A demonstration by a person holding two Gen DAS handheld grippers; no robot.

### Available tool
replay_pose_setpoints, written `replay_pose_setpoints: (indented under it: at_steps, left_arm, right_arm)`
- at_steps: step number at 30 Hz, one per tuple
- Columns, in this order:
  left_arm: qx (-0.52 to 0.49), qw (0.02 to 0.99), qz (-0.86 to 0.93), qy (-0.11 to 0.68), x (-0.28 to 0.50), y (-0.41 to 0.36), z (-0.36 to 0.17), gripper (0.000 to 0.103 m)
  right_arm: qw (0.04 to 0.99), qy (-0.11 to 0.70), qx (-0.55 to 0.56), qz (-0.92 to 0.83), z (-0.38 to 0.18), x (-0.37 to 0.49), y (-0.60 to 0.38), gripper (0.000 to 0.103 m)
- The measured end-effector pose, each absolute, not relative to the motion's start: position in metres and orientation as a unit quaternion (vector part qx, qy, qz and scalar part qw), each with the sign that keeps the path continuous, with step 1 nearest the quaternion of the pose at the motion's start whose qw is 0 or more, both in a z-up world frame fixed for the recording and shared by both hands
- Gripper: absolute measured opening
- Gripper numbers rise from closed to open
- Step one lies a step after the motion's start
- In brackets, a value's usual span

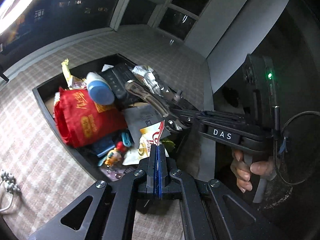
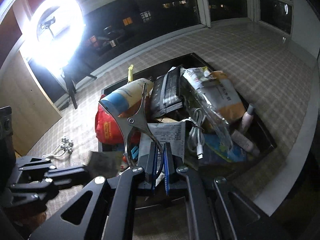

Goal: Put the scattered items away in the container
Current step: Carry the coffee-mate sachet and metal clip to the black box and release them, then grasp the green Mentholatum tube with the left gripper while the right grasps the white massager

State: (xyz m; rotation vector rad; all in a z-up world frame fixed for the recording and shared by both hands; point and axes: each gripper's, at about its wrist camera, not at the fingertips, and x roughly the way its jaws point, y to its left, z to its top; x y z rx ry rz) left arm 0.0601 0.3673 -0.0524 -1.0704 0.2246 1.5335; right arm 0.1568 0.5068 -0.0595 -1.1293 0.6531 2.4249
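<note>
The right gripper (image 2: 160,160) is clamped on one handle of the metal tongs (image 2: 138,108), holding them out over the crowded black container (image 2: 262,128) for dropping in; the left gripper (image 1: 157,168) hangs beside it, pads together on nothing, while a bead string (image 2: 67,145) lies on the checked cloth (image 2: 250,64) outside

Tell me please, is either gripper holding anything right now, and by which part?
The right gripper holds the metal clip by one looped handle, above the container. The left gripper is shut with nothing between its fingers.

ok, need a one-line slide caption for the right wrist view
Right gripper shut on metal tongs, held above the overfilled black container on the checked surface.
</note>
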Motion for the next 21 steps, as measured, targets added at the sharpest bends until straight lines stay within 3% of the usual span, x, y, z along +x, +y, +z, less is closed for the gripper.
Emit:
replay_pose_setpoints:
  at_steps: [1, 3, 14, 21]
  left_arm:
    - [-0.467, 0.582, 0.657, 0.101, 0.060, 0.370, -0.056, 0.019]
    - [-0.471, 0.573, 0.663, 0.103, 0.058, 0.370, -0.060, 0.027]
    - [-0.448, 0.555, 0.695, 0.091, 0.037, 0.330, -0.039, 0.027]
    - [-0.440, 0.494, 0.746, 0.075, 0.007, 0.262, -0.027, 0.028]
  right_arm:
    - [0.196, 0.231, -0.404, 0.863, -0.060, 0.156, 0.506, 0.013]
    - [0.204, 0.228, -0.400, 0.864, -0.058, 0.156, 0.506, 0.024]
    - [0.199, 0.232, -0.376, 0.875, -0.042, 0.161, 0.504, 0.024]
    - [0.145, 0.209, -0.380, 0.889, -0.034, 0.137, 0.472, 0.024]
